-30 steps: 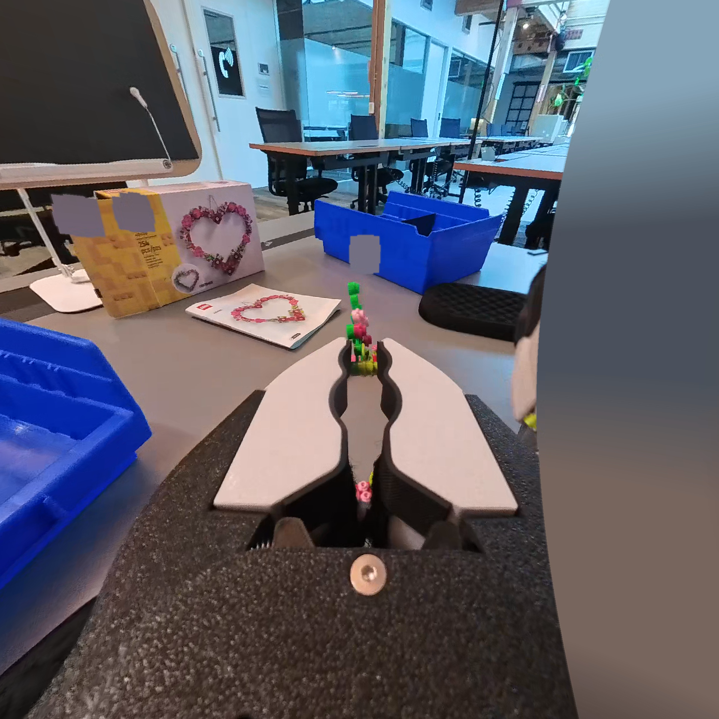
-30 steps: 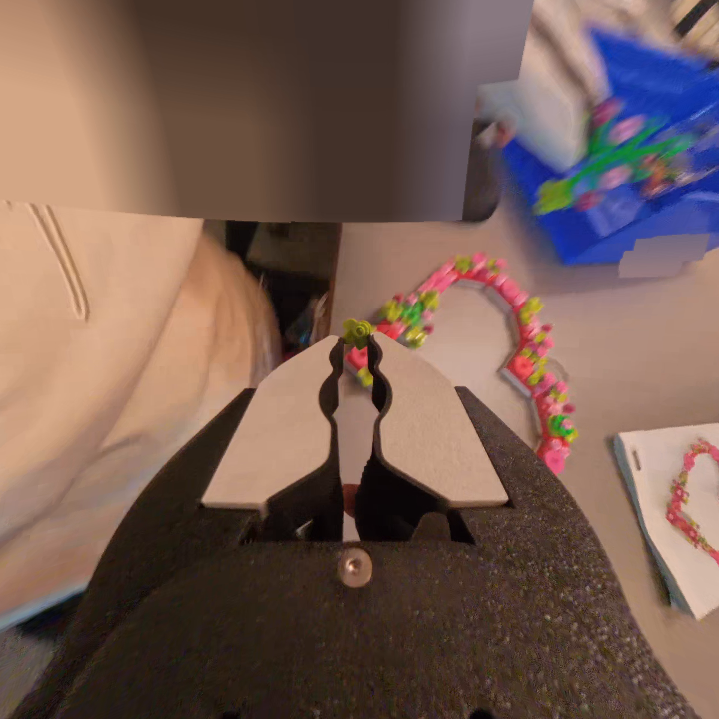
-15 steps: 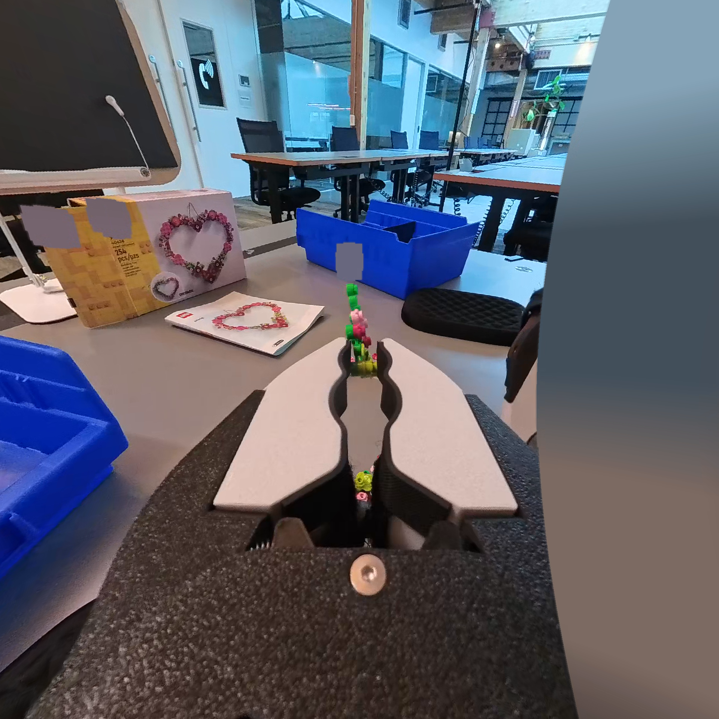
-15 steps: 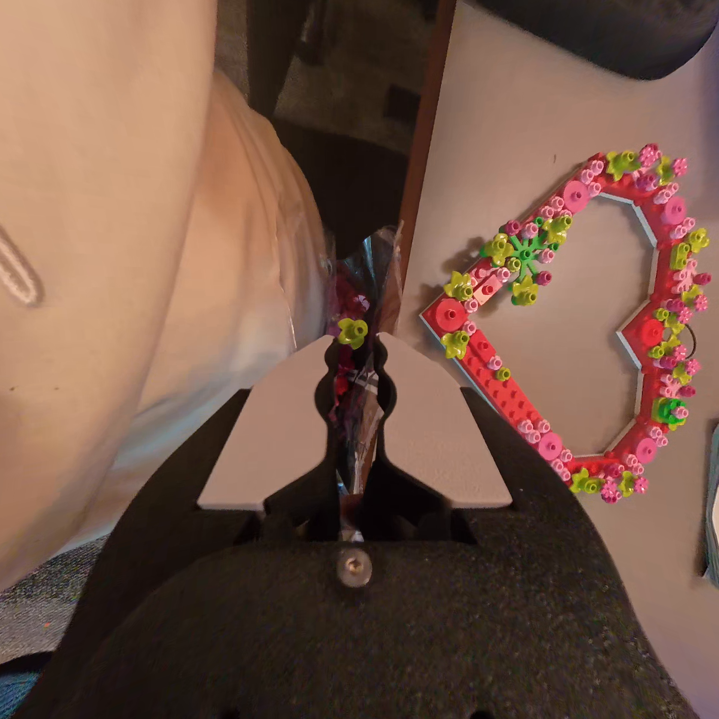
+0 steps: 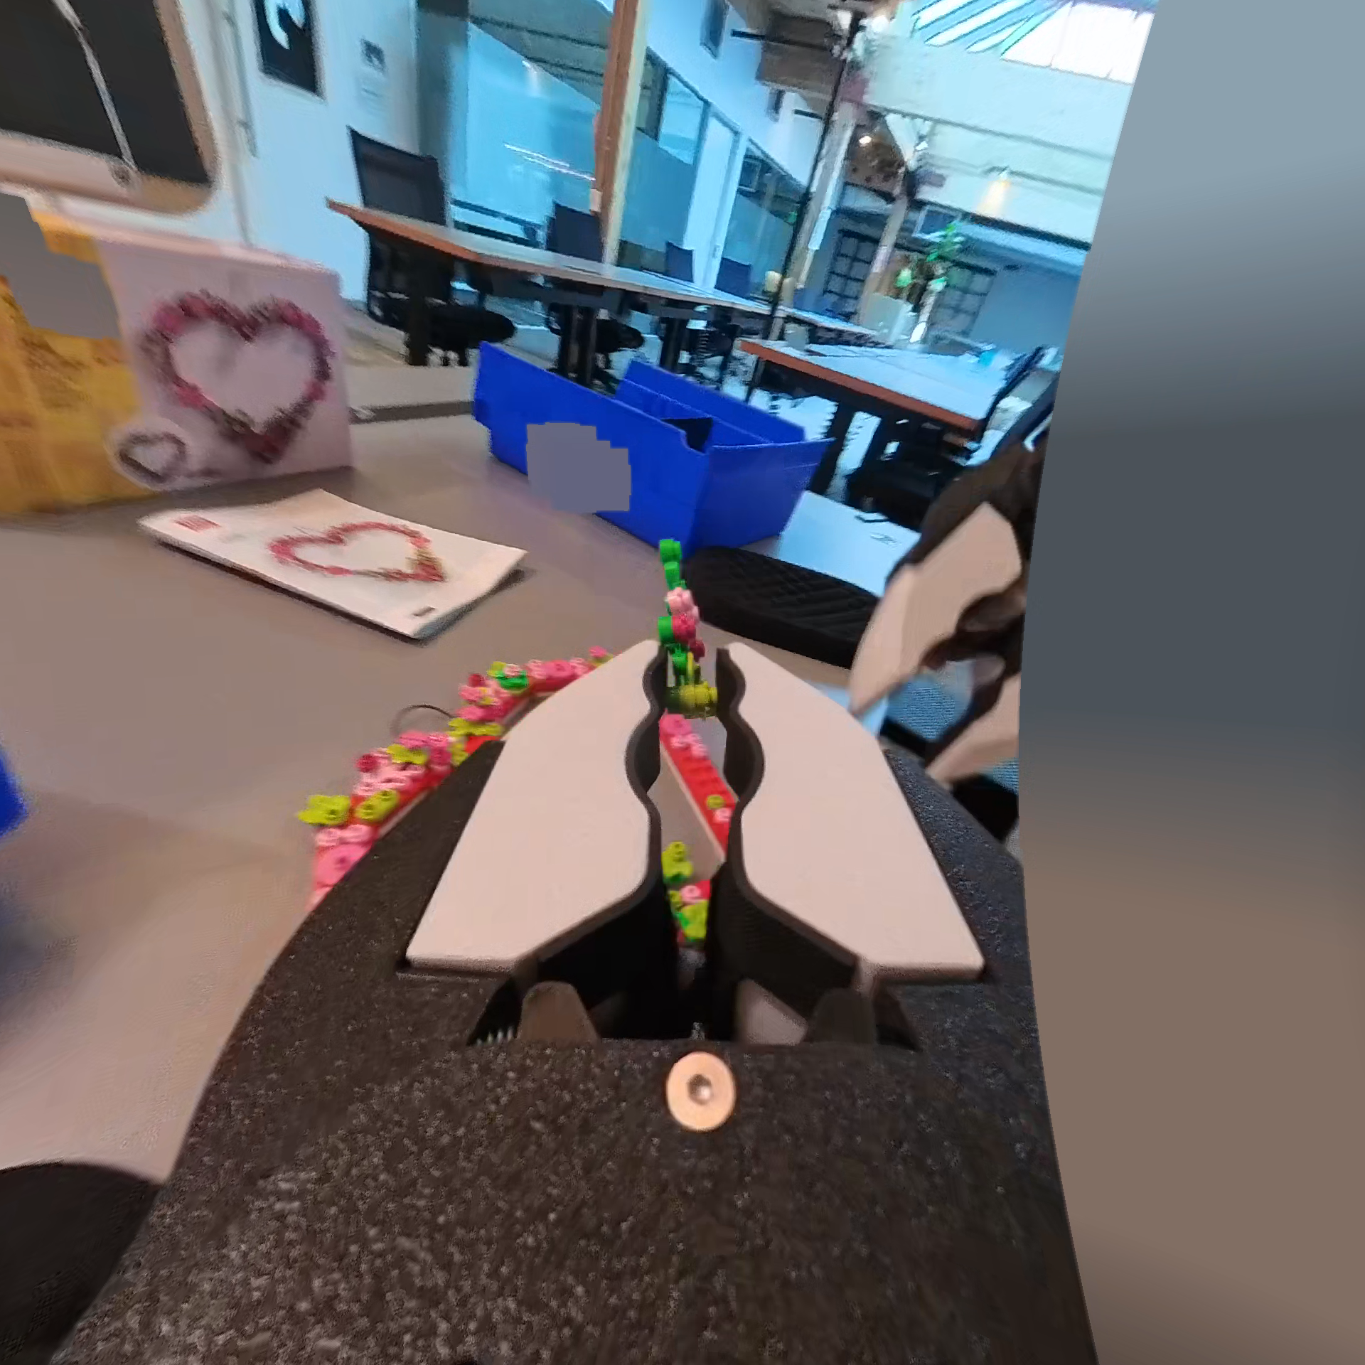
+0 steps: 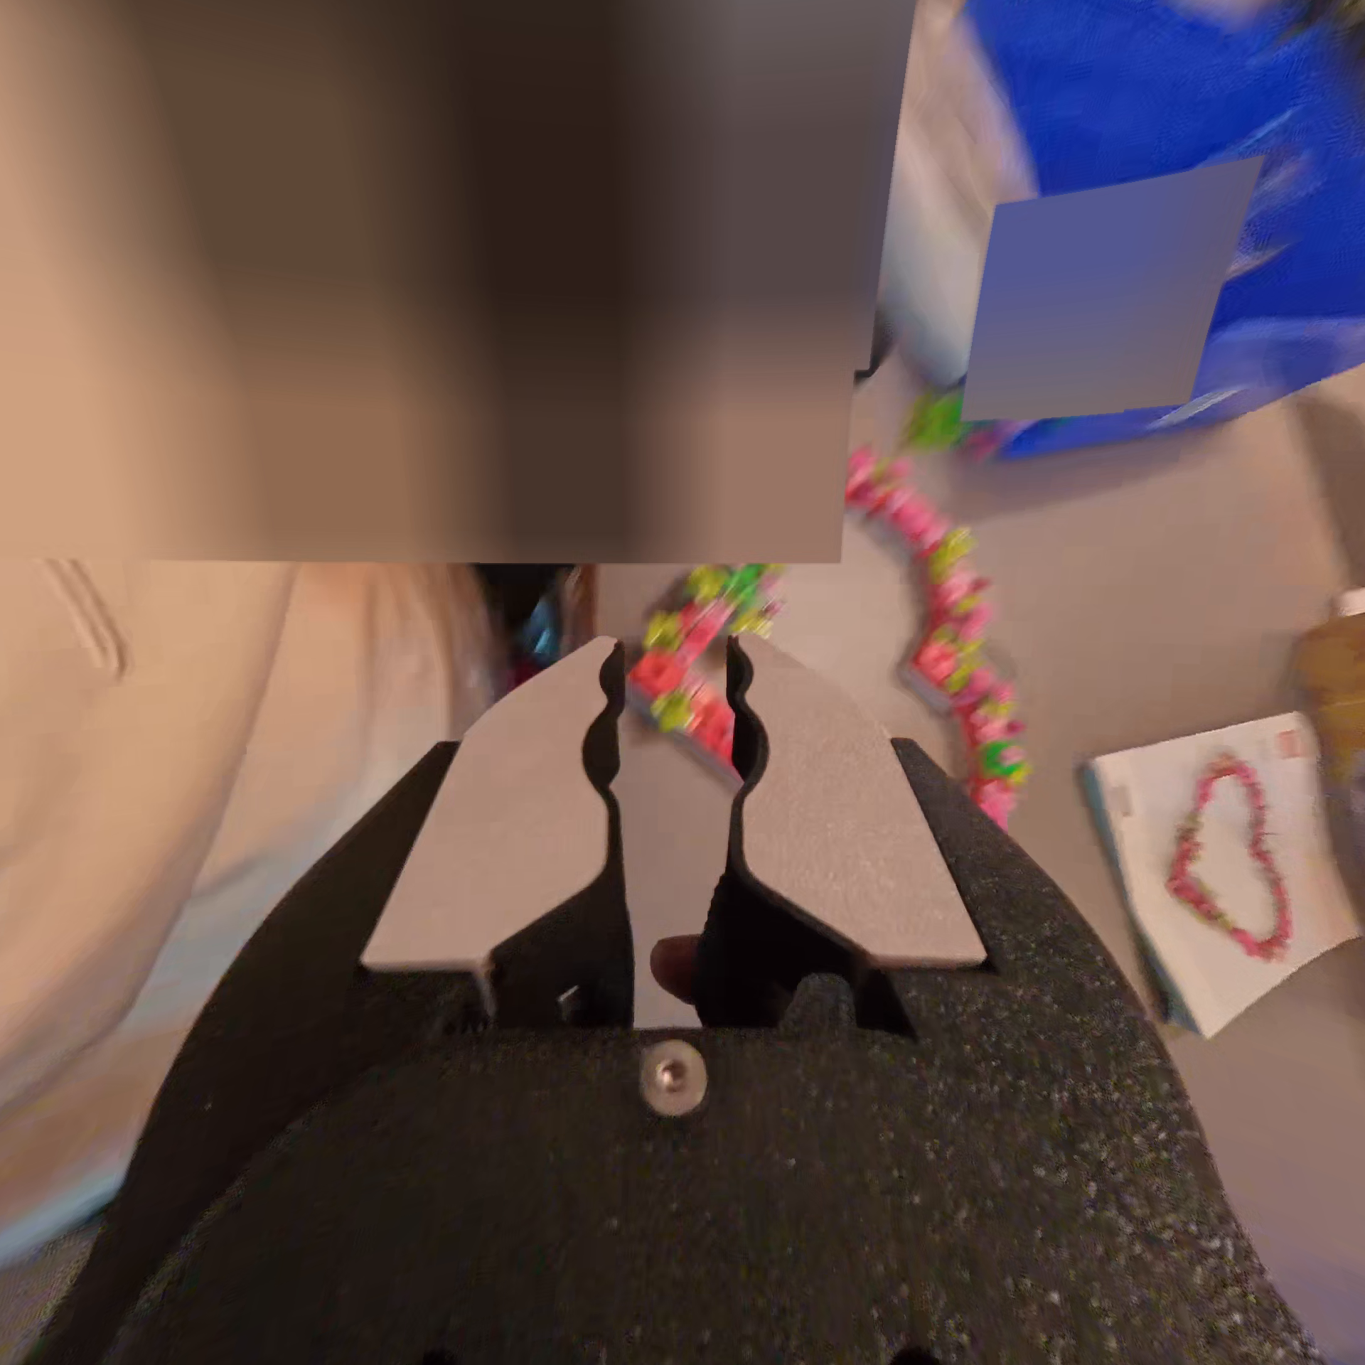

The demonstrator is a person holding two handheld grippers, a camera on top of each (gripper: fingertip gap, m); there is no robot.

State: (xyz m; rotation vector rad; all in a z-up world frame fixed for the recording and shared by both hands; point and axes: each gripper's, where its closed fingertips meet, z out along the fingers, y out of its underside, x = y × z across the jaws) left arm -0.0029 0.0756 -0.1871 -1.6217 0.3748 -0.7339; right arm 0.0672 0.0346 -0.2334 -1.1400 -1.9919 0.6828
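Flower sprig (image 5: 681, 650) pinched upright at left gripper (image 5: 688, 683) tips, above heart wreath (image 5: 414, 753) lying near worktop's (image 5: 185, 665) front edge.
Best kept clamped and vertical, lowered straight onto wreath studs. Right gripper (image 6: 672, 654) spread apart, holding nothing, just above wreath (image 6: 953, 650); booklet (image 6: 1226, 849) alongside.

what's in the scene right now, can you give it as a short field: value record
left claw: shut on flower sprig, held upright above heart wreath
right claw: open, empty, above the wreath's edge
heart wreath: brick-built, red frame with pink and lime flowers, flat on grey table
booklet: flat on table, beyond the wreath
set box: standing behind booklet
blue bin: on table, far side
black pad: before the bin
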